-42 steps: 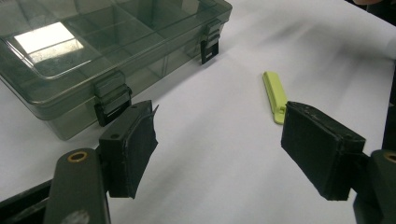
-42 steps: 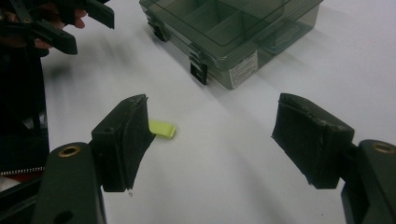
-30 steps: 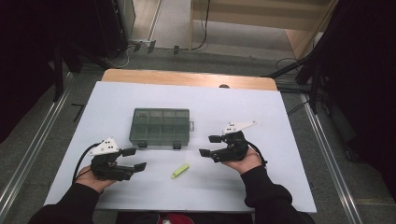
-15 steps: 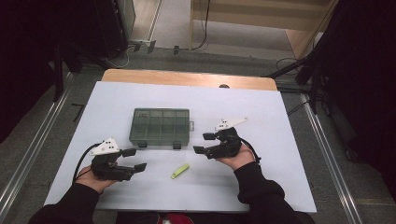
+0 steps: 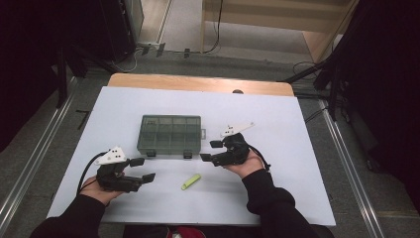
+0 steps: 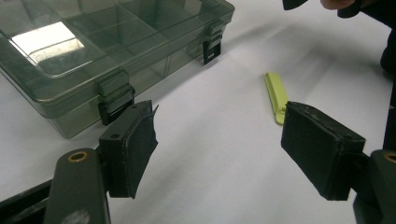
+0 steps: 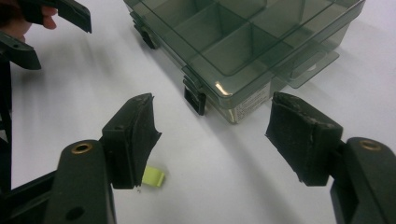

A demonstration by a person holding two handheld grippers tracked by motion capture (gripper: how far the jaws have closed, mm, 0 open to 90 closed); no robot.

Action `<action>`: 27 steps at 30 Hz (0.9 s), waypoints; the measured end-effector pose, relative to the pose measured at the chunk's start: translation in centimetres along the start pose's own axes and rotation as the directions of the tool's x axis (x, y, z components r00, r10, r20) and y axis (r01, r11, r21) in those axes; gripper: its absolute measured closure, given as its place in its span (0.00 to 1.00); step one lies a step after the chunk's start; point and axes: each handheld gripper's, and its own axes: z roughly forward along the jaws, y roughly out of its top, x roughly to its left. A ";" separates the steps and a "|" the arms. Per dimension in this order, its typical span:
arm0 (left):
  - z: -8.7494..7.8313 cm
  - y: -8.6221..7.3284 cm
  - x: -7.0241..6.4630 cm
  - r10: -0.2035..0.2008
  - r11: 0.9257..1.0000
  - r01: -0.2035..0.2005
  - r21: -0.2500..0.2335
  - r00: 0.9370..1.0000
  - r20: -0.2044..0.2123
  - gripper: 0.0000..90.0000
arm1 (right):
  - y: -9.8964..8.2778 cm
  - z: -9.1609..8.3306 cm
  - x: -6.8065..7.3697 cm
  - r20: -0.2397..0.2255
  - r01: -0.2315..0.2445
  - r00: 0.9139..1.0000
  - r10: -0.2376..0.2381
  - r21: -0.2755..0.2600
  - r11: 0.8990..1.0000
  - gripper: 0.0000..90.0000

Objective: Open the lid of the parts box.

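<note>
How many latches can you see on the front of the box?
2. Both sit on the near edge of the box: left latch near its left corner, right latch towards its right corner. Both look shut. Other sides may hide more.

The closed smoky-grey clear plastic compartment box is the one tall obstacle on the white surface, with its black latches jutting from the near wall. Bare surface runs behind the box and wide to both its sides. In front of it, only the small flat yellow-green plastic clip lies low between the left claw and the right claw, well apart from the box.
</note>
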 end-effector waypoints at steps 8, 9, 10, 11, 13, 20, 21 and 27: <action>0.0 0.0 0.0 -0.001 1.000 0.001 -0.001 1.000 0.001 0.29 | -0.2 1.0 -0.4 -0.012 -0.018 1.000 0.019 0.066 0.998 0.68; 0.0 0.0 0.0 0.001 1.000 -0.001 -0.001 1.000 0.001 0.29 | -0.3 1.1 -0.5 -0.011 -0.010 1.000 0.011 0.075 0.997 0.72; 0.0 0.0 0.0 0.001 1.000 -0.001 0.001 1.000 0.001 0.29 | -0.3 1.2 -0.7 -0.009 -0.009 1.000 0.009 0.079 0.997 0.78; 0.0 0.0 0.0 0.001 1.000 -0.001 0.000 1.000 0.003 0.29 | -0.4 1.5 -0.8 -0.015 -0.031 0.999 0.033 0.094 0.995 0.87; 0.0 0.0 0.0 -0.002 1.000 0.002 -0.001 1.000 0.002 0.29 | -0.4 1.8 -1.1 -0.017 -0.040 0.999 0.042 0.114 0.993 0.95; -0.1 -0.1 0.0 -0.006 1.000 0.006 -0.002 1.000 0.000 0.29 | -0.2 2.6 -1.4 -0.005 -0.066 0.998 0.067 0.163 0.984 1.00; -0.1 -0.2 0.0 -0.004 1.000 0.004 -0.001 1.000 -0.001 0.29 | -0.1 2.7 -1.5 -0.004 -0.069 0.997 0.071 0.161 0.984 1.00; -0.2 -0.3 0.0 -0.009 1.000 0.009 -0.002 1.000 -0.007 0.29 | 0.1 2.8 -1.5 -0.009 -0.072 0.997 0.074 0.153 0.986 1.00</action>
